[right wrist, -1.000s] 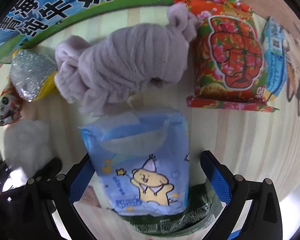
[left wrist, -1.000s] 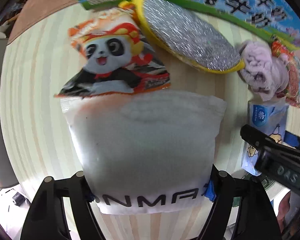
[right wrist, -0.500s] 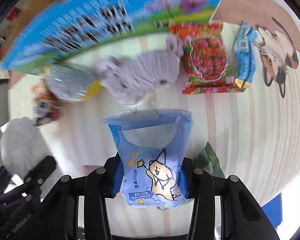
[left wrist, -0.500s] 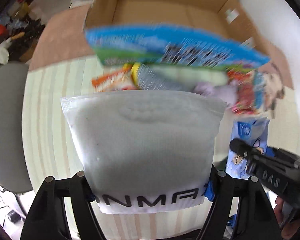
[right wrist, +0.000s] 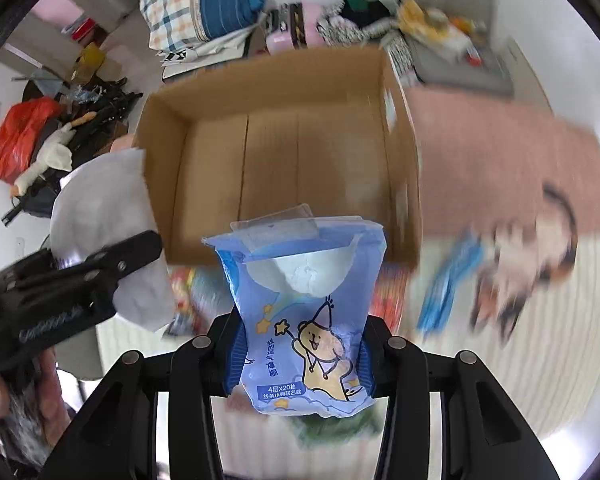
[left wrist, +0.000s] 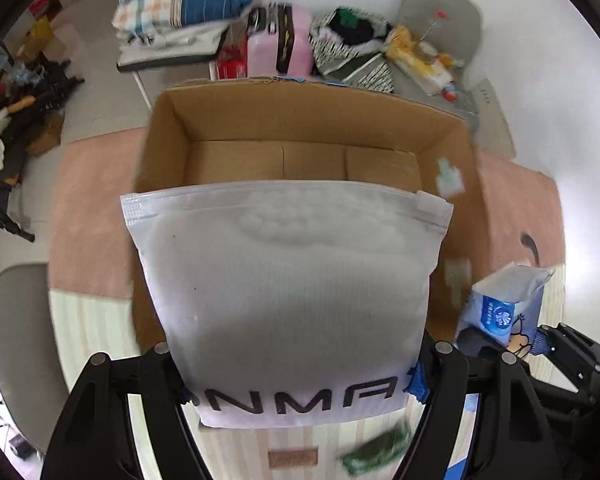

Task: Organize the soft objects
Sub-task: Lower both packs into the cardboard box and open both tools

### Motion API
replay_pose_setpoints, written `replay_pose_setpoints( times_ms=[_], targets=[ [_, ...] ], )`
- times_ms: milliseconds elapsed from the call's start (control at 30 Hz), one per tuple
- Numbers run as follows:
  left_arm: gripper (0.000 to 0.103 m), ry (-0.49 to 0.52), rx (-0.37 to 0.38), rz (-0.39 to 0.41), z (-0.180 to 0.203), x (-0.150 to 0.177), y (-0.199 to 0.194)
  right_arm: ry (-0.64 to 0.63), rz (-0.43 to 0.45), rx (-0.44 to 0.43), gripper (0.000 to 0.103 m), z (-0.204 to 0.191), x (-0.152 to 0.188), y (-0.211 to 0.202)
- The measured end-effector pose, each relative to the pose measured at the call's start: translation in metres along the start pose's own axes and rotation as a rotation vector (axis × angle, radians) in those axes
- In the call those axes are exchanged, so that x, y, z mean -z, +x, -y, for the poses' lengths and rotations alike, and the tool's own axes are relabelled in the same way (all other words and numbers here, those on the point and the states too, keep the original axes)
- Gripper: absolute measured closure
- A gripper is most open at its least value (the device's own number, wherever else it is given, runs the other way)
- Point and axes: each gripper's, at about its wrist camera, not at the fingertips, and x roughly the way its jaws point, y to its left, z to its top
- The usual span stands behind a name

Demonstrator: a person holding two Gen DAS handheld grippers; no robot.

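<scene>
The right hand-held gripper (right wrist: 300, 354) clamps a blue tissue pack (right wrist: 304, 312) above the cardboard box (right wrist: 276, 152).

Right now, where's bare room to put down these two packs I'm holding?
The cardboard box floor is bare from wall to wall. Either the white pouch or the blue tissue pack fits there. The striped tabletop in front of the box is crowded with packets.

One open cardboard box (left wrist: 172, 128) sits on one pink mat (left wrist: 96, 208) atop the striped counter (left wrist: 92, 320). Two soft packs are aloft: one white zip pouch (left wrist: 284, 280) and one blue tissue pack (right wrist: 304, 312), each in one of two black claws, left claw (left wrist: 296, 392) and right claw (right wrist: 300, 364). One green packet (left wrist: 376, 452) lies below; other items are too blurred to count.
</scene>
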Motion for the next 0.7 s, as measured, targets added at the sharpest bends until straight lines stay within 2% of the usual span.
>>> replay_pose_setpoints(
  times_ms=[100,167,233,467,700],
  targets=[
    [0.029,-0.032,0.015,-0.078,-0.001,-0.037,0.049,0.006,-0.029,-0.019,0.057,0.010,-0.058,0.043],
    [0.029,-0.075,0.052,-0.119,-0.005,-0.060,0.074,0.015,-0.054,-0.023,0.057,0.021,-0.082,0.075],
    [0.029,-0.101,0.067,-0.146,-0.004,-0.069,0.097,0.014,-0.082,-0.022,0.057,0.033,-0.103,0.106],
    [0.029,-0.056,0.076,-0.205,0.000,-0.088,0.127,-0.018,-0.117,0.018,0.056,0.050,-0.141,0.165],
    [0.027,0.001,0.066,-0.226,0.008,-0.099,0.143,-0.050,-0.091,0.037,0.055,0.046,-0.158,0.179]
  ],
)
